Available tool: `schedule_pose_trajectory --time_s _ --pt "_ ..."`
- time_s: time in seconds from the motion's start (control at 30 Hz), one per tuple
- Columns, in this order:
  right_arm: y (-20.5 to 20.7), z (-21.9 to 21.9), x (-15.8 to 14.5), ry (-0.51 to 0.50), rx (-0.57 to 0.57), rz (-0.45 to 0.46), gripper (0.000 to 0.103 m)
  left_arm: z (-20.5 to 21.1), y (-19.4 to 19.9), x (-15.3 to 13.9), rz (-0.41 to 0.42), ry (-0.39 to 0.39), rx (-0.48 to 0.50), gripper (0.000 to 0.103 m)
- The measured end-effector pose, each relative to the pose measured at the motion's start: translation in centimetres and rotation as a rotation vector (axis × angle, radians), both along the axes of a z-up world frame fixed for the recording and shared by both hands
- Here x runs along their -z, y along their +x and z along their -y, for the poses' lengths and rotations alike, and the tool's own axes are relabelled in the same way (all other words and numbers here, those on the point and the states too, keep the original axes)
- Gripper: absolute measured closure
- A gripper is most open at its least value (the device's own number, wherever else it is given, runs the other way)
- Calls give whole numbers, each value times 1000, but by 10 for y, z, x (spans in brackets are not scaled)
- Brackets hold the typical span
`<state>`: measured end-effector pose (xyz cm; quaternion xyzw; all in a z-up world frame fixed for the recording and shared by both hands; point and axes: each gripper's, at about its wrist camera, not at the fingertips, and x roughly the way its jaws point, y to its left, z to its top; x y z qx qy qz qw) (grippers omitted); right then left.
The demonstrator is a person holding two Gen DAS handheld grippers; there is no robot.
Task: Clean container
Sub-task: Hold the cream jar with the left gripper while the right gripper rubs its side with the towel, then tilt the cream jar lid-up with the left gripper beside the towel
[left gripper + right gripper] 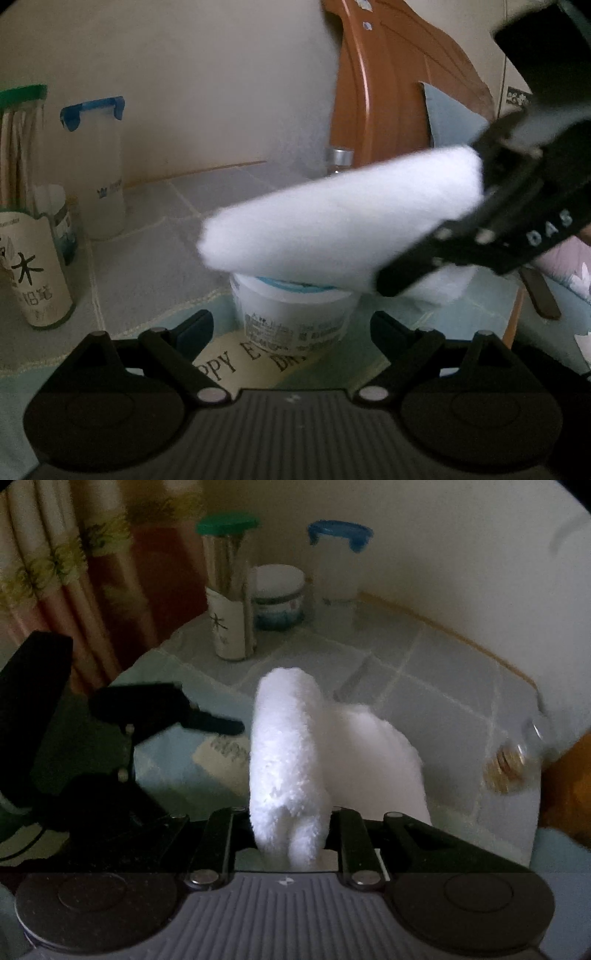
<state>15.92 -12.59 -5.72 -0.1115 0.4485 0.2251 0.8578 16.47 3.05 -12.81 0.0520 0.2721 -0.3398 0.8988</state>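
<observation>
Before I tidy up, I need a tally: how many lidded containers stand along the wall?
2: a tall green-lidded jar of sticks on the left, and a blue-lidded translucent container to its right. A small open tub sits between them; others may be hidden.

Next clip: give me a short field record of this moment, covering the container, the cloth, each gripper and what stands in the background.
container: white tub on a printed mat, between the left gripper's fingers
cloth: white, fluffy, over the tub's rim
left gripper: wide open around the tub; contact unclear
right gripper: shut on the cloth
background: green-lidded jar, blue-lidded jar, small white pot near the wall
</observation>
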Motion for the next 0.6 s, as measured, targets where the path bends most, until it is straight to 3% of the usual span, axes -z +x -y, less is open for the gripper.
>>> schedule_pose_trajectory --time_s 0.13,0.37,0.6 --pt "-16 32 -1 39 118 24 82 2 1 -5 15 12 2 11" --pt "-41 78 -18 209 333 125 82 15 12 -25 81 56 57 7" --pt "-57 91 -24 322 400 173 82 36 32 -36 62 182 171 4"
